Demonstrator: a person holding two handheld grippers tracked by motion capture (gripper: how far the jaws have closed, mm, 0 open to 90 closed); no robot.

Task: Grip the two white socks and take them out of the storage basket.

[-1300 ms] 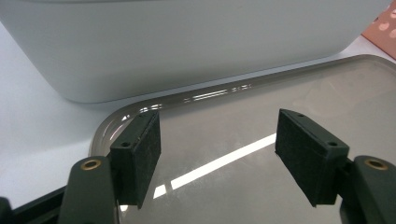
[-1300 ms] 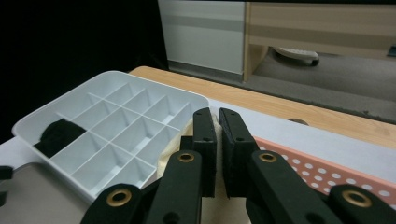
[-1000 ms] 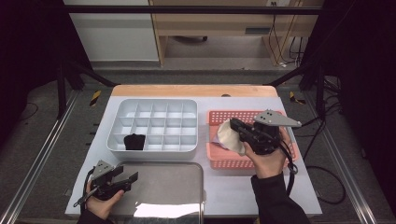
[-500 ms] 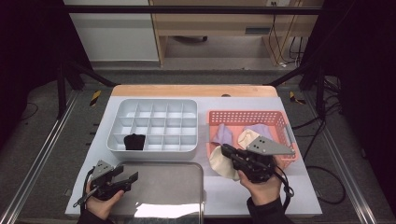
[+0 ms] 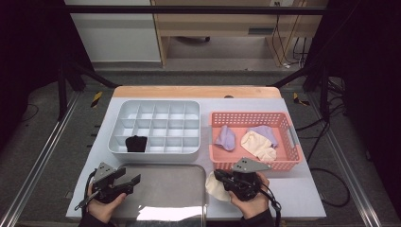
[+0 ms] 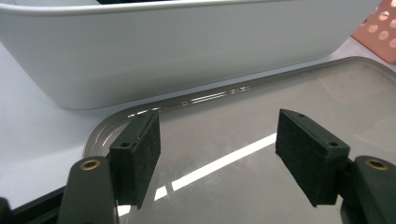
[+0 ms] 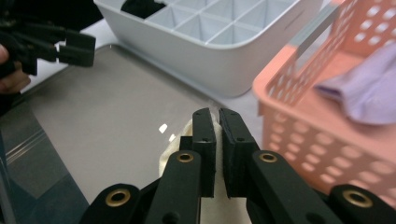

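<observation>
My right gripper (image 5: 218, 178) is shut on a cream cloth (image 5: 213, 188), low over the table at the right edge of the metal tray (image 5: 165, 184). In the right gripper view the jaws (image 7: 217, 122) press together, and the cream cloth (image 7: 173, 151) bulges out to their left above the tray (image 7: 102, 116). My left gripper (image 5: 128, 177) hovers open over the tray's left part. In the left gripper view nothing lies between the pads (image 6: 144, 140), with bare tray (image 6: 233, 154) below.
A grey compartment box (image 5: 156, 106) stands behind the tray with a black item (image 5: 136, 143) in a front cell. To its right, a pink basket (image 5: 250, 164) holds purple cloths (image 5: 225, 137) and another cream cloth (image 5: 257, 144). The table's near edge lies close behind both hands.
My right gripper has carried the cream cloth out of the basket, toward the near edge and down, to beside the tray's right edge. The left gripper has stayed in place.
</observation>
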